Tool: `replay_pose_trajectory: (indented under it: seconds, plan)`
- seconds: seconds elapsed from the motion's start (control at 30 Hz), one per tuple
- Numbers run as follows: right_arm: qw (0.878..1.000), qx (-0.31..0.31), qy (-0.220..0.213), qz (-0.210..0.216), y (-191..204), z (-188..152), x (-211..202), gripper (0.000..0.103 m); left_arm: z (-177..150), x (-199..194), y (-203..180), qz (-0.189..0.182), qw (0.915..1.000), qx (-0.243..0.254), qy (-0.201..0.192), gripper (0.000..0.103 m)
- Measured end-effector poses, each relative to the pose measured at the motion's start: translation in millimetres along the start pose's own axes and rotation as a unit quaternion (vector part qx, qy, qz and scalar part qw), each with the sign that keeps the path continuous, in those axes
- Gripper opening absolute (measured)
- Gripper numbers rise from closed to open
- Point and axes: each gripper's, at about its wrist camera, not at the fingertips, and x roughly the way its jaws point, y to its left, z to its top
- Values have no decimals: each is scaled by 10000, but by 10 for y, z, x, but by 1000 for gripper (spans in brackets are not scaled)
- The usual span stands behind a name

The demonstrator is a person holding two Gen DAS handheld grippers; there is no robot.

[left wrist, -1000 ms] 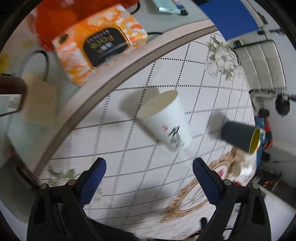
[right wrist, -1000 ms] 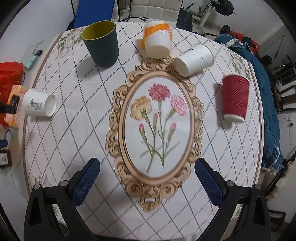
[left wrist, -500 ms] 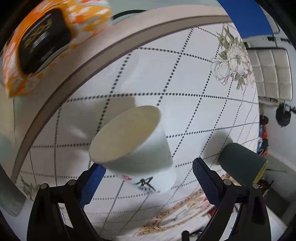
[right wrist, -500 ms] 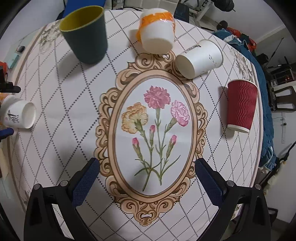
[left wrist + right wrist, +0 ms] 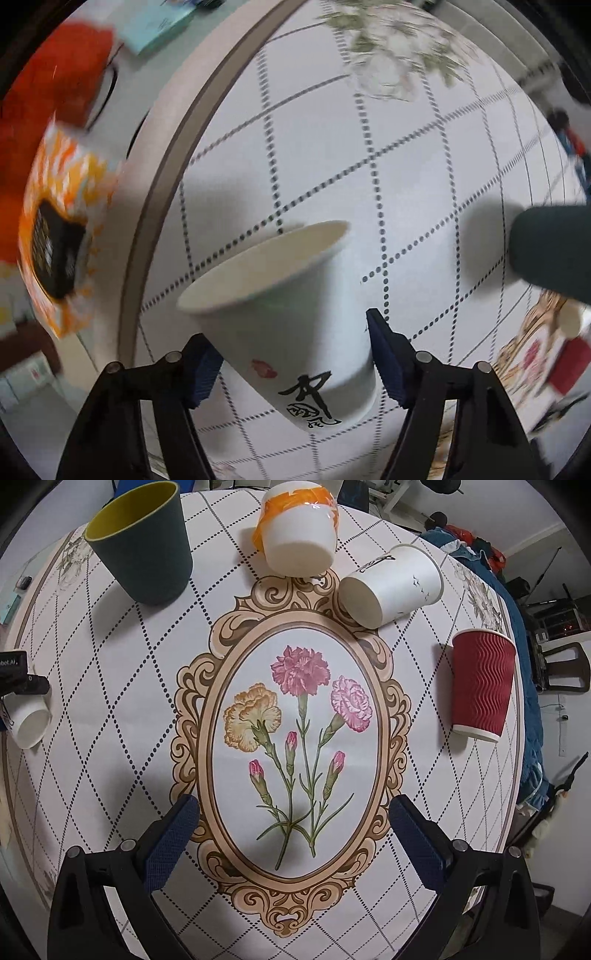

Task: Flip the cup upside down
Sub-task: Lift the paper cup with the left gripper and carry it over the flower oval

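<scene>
Left tongs [image 5: 295,354] closed around white paper cup [image 5: 291,325], lying on its side near the bench [image 5: 406,166] edge. Grasp step. Next: lift, roll wrist, set rim down. Right tongs [image 5: 293,834] released, idle over the middle; dark green cup [image 5: 147,550] beyond.

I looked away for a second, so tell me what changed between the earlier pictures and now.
The left gripper moved in on the lying white cup, which now sits between its fingers; whether the pads grip it is unclear. The right gripper dropped slightly closer to the tablecloth, still open and empty. The green cup, orange-taped cup, tipped paper cup and red cup stayed put.
</scene>
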Motion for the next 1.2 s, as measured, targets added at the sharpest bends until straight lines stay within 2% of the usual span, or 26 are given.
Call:
replay_pose_trajectory:
  seconds: [0.2,0.4,0.47,0.67,0.8,1.07,1.2]
  plan:
    - [9999,97,87,-39,-26,-9,88,103,-181,-131,-275,322,9956,826,-293,65]
    - [9997,220,86,81,-96,-112,102,103,-645,-174,-591,350,9866,1561,-326,65]
    - [9996,234,87,148,-131,-176,107,103,-896,-185,-707,390,9829,1768,-347,65]
    - [9990,169,261,335,-338,-514,171,103,-1633,-267,-910,382,9784,2009,-303,65]
    - [9977,30,420,533,-572,-816,236,103,-2090,-246,-1127,330,9787,2016,-198,65]
    - [9956,-81,595,724,-1102,-1222,403,103,-3015,-101,-1892,428,9699,2397,37,65]
    - [9952,-23,647,735,-1346,-1273,482,103,-3223,-28,-2227,464,9633,2641,141,65]
